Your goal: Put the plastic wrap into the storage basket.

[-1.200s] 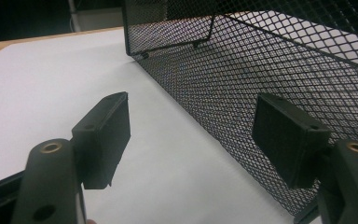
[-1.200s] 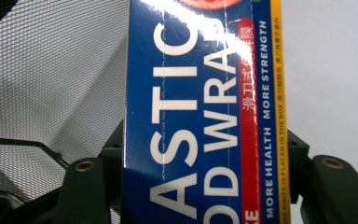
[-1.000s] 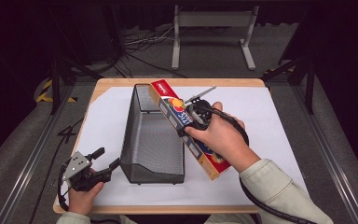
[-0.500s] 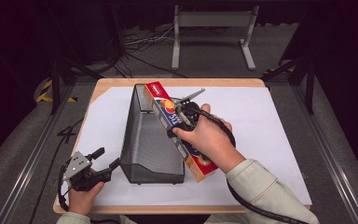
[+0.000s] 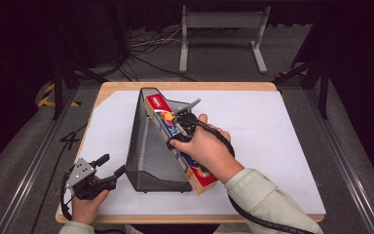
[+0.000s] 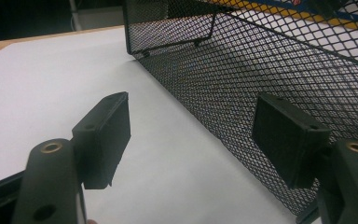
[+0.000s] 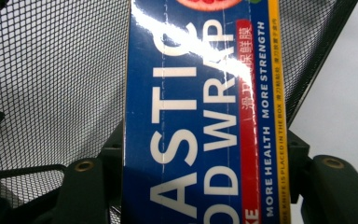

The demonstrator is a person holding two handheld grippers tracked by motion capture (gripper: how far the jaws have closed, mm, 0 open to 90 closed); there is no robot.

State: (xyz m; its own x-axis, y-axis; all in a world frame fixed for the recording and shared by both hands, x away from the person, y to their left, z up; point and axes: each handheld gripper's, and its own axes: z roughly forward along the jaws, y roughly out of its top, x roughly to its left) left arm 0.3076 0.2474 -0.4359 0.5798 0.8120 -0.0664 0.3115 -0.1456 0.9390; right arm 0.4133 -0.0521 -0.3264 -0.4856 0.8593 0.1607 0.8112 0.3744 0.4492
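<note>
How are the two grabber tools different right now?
The right gripper is shut on the plastic wrap box, while the left gripper is open and holds nothing. The right gripper is up against the mesh basket; the left gripper sits low near the table's front edge, beside the basket. Both have two black jaws.

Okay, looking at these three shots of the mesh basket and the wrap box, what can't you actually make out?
- Wrap box, right gripper view: the picture's edges cut off the first letters of its big print and both its ends.
- Right gripper, high view: the hand covers most of it, so its hold on the box is clear only close up.
- Mesh basket, high view: its floor near the box is hidden by the box.
</note>
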